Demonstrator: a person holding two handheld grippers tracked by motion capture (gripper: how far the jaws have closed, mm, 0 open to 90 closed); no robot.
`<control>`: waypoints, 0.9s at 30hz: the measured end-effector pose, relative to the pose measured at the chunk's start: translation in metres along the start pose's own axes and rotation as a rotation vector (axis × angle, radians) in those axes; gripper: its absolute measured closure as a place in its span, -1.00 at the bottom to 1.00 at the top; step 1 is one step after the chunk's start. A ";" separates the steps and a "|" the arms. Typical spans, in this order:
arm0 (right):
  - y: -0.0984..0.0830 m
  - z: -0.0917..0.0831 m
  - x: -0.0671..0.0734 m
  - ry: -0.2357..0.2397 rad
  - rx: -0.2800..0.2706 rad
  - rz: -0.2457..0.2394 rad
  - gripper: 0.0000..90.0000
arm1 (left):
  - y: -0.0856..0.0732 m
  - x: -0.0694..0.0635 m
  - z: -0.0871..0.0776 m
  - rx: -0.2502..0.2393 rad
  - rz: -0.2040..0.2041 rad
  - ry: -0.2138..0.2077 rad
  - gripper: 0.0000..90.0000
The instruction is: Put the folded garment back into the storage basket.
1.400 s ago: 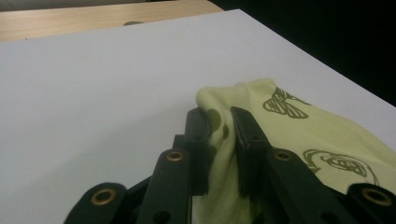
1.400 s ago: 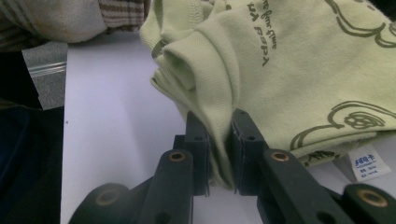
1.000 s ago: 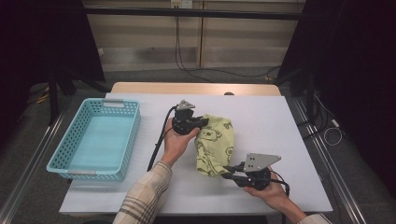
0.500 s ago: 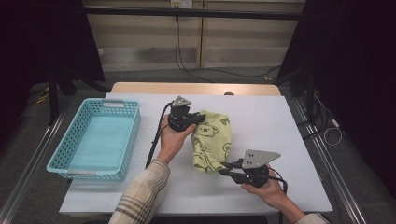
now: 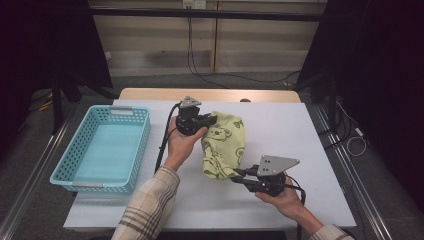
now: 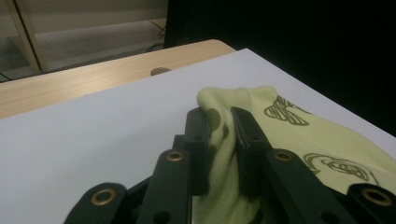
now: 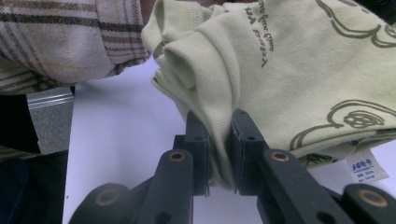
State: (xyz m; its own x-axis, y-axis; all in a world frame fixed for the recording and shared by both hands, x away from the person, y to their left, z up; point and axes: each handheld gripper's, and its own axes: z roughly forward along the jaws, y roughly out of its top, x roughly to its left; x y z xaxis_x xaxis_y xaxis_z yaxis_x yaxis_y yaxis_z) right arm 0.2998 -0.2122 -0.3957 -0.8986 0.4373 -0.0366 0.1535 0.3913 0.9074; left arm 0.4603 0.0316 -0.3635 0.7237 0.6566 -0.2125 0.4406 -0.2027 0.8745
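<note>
Since a sec ago the left gripper (image 5: 209, 121) is lifting a bit and drawing the far edge of the pale green garment (image 5: 225, 145) up w/ it, while the right gripper (image 5: 239, 176) is staying put at the near edge; the cloth is now bunching and standing taller between the two, not lying flat. Judging from that, the garment is being picked up or folded, prob. on its way to the blue basket (image 5: 64, 171) sitting well off to the outer side of the left gripper, and it isn't there yet. Both grippers are pinching cloth w/ jaws narrow: the left gripper (image 6: 219, 122) is clamping a fold of the garment (image 6: 289, 126) right at its tips, and the right gripper (image 7: 218, 122) is nipping a thick hemmed fold of the garment (image 7: 289, 70) the same way. The high view is giving the overall layout: the garment stretching between the grippers over the white surface (image 5: 300, 130), the basket apart from it. The left gripper view is adding the printed pattern beyond its tips and the surface's wooden far edge. The right gripper view is showing a small sewn label (image 7: 366, 169) just beside its jaws and a plaid sleeve (image 7: 60, 42) of the other arm behind the cloth.
</note>
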 end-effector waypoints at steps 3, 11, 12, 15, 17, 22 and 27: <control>0.004 0.000 -0.001 -0.001 -0.011 -0.002 0.76 | 0.002 0.002 -0.003 -0.002 0.007 0.007 0.74; 0.012 0.004 0.000 0.000 -0.025 -0.015 0.76 | 0.006 0.005 -0.013 -0.024 -0.003 0.019 0.74; 0.013 0.005 0.001 0.003 -0.029 -0.008 0.76 | 0.007 0.005 -0.014 -0.024 -0.002 0.025 0.74; 0.016 0.007 0.001 0.004 -0.034 -0.018 0.76 | 0.008 0.007 -0.018 -0.026 -0.003 0.027 0.74; 0.018 0.008 0.001 0.006 -0.036 -0.019 0.76 | 0.010 0.007 -0.020 -0.037 -0.003 0.032 0.74; 0.024 0.012 0.001 0.009 -0.044 -0.034 0.76 | 0.012 0.011 -0.027 -0.044 -0.006 0.042 0.74; 0.029 0.017 0.002 0.015 -0.050 -0.038 0.76 | 0.016 0.013 -0.033 -0.048 -0.004 0.059 0.74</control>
State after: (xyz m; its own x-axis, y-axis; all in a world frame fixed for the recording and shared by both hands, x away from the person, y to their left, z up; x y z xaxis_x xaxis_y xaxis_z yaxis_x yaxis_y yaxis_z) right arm 0.3099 -0.1861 -0.3763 -0.9095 0.4104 -0.0655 0.0986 0.3662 0.9253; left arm 0.4593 0.0612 -0.3374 0.6891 0.6990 -0.1909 0.4160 -0.1659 0.8941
